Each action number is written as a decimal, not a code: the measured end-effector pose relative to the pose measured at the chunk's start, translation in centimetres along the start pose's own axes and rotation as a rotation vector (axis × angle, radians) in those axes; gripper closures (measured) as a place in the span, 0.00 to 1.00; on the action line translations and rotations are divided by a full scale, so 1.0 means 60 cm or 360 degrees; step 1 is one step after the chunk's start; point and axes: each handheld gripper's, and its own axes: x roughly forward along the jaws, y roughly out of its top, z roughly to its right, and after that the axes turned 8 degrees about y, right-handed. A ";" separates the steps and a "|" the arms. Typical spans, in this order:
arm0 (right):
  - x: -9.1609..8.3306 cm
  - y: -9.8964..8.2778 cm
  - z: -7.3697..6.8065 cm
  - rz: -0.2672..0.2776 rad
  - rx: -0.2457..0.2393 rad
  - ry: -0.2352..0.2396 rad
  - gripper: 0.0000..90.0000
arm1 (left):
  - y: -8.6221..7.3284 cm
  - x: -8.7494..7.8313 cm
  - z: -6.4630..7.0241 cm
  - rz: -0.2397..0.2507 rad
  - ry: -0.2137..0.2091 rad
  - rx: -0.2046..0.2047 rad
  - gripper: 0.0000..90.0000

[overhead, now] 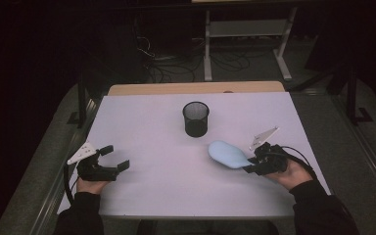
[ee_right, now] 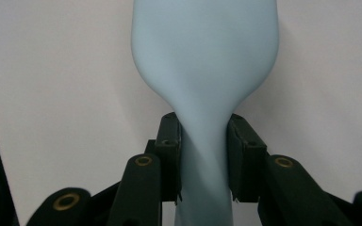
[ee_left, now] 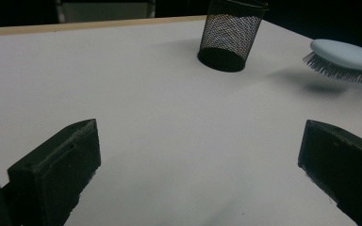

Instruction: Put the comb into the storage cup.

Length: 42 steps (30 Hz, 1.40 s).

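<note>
Hairbrush (overhead: 227, 154) clamped at handle by right gripper (overhead: 253, 161), head pointing far-left, bristles down, clear of table (overhead: 147, 112); left gripper (overhead: 115, 157) wide open, empty.

Pale blue hairbrush (overhead: 227, 154), oval head, bristles facing down, raised just above the desk (overhead: 166, 166); handle clamped in right hand-held gripper (ee_right: 202, 155).

The hairbrush (ee_right: 205, 61) is cut off at the top and bottom edges of the right gripper view, and its bristles face away there, unseen. In the left gripper view the frame's right edge crops its handle end. The mesh cup (ee_left: 231, 33) loses its rim at that view's top edge.
</note>
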 end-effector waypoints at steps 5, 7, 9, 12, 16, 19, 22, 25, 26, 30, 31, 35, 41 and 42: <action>-0.013 0.011 -0.006 0.0002 -0.0026 -0.0014 0.76 | 0.000 -0.001 0.000 0.0004 -0.0002 0.0000 0.00; -0.019 0.017 -0.009 -0.0003 -0.0033 -0.0021 0.76 | 0.000 -0.001 -0.001 0.0007 -0.0001 -0.0001 0.00; -0.024 0.022 -0.010 -0.0002 -0.0047 -0.0031 0.76 | 0.001 -0.002 -0.001 0.0012 -0.0002 -0.0002 0.00; -0.032 0.028 -0.012 0.0004 -0.0062 -0.0042 0.76 | 0.001 -0.002 -0.001 0.0014 -0.0002 -0.0004 0.00; -0.041 0.035 -0.014 0.0022 -0.0074 -0.0053 0.76 | 0.001 -0.003 -0.002 0.0017 -0.0003 -0.0008 0.00; -0.047 0.041 -0.016 0.0023 -0.0076 -0.0065 0.76 | 0.001 -0.003 -0.002 0.0019 -0.0002 -0.0006 0.00; -0.053 0.047 -0.017 0.0030 -0.0089 -0.0072 0.76 | 0.001 -0.003 -0.002 0.0022 -0.0004 -0.0007 0.00; -0.058 0.051 -0.017 0.0058 -0.0098 -0.0074 0.76 | 0.002 -0.004 -0.002 0.0026 -0.0005 -0.0010 0.00; -0.060 0.053 -0.017 0.0064 -0.0102 -0.0075 0.76 | 0.002 -0.004 -0.002 0.0028 -0.0005 -0.0011 0.00; -0.066 0.061 -0.016 0.0088 -0.0110 -0.0086 0.76 | 0.002 -0.004 -0.002 0.0028 -0.0008 -0.0012 0.00; -0.069 0.066 -0.016 0.0092 -0.0110 -0.0091 0.76 | 0.002 -0.004 -0.002 0.0029 -0.0008 -0.0012 0.00; -0.077 0.079 -0.017 0.0103 -0.0120 -0.0102 0.76 | 0.002 -0.004 -0.001 0.0033 -0.0010 -0.0012 0.00; -0.082 0.094 -0.018 0.0118 -0.0146 -0.0095 0.76 | 0.003 -0.005 -0.001 0.0032 -0.0014 -0.0010 0.00; -0.082 0.096 -0.018 0.0116 -0.0144 -0.0090 0.76 | 0.003 -0.005 -0.001 0.0033 -0.0014 -0.0008 0.00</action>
